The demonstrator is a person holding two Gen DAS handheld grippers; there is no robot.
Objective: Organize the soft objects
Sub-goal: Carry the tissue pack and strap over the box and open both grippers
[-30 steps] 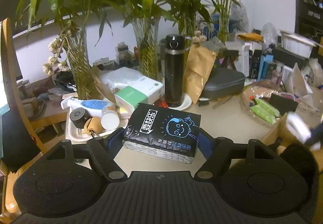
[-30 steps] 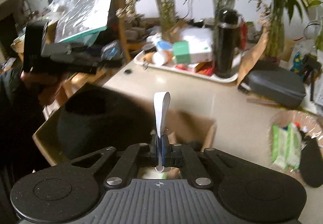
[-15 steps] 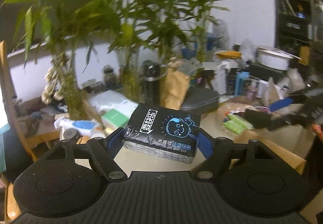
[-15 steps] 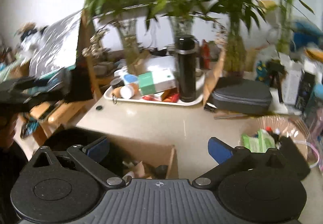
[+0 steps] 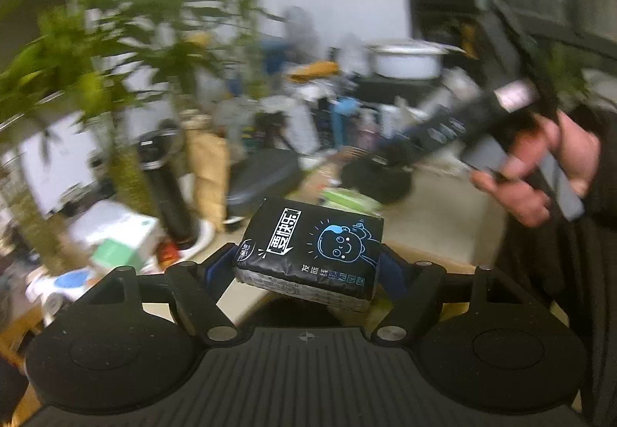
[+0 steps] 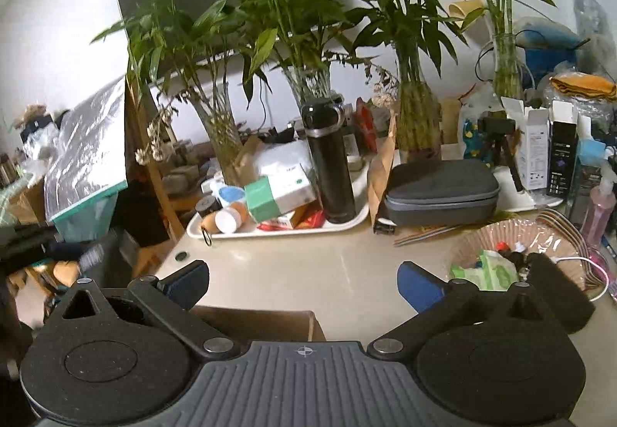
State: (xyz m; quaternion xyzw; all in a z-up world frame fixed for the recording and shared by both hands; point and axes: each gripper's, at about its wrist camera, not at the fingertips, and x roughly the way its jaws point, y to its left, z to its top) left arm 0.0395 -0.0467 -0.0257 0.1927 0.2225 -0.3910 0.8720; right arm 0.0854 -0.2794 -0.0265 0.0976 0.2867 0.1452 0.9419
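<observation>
While the left-wrist view is smeared with blur, the right-wrist view is sharp:

Bench [image 6: 308, 265]: pale beige top, bare in the middle, crowded along its far edge and right side.

Plants [image 6: 293, 22]: tall green bamboo stalks in glass vases, lined up along the far side against a white wall.

Cardboard box [image 6: 262, 325]: brown, at the near edge of the bench, just beyond the right gripper; only its far rim shows.

White tray [image 6: 289, 228]: far left on the bench, holding a black flask [image 6: 331, 165] standing upright, a green-and-white carton [image 6: 279, 192] lying tilted, and small bottles.

Grey case [image 6: 439, 192]: zipped, lying flat to the right of the tray.

Basket [image 6: 520, 238]: right side of the bench, lined with clear film, with green packets inside.

Tissue pack [image 5: 312, 253]: black soft pack printed with a blue cartoon face and white characters, lifted clear of the bench, in the left gripper.

Left gripper [image 5: 308, 269]: jaws clenched on the tissue pack, one blue pad against each end.

Right gripper [image 6: 304, 278]: jaws released and spread wide, having just been opening, nothing between them.

Hand [image 5: 540, 172]: at the right of the left-wrist view, wrapped round the handle of the other gripper; blurred.
</observation>
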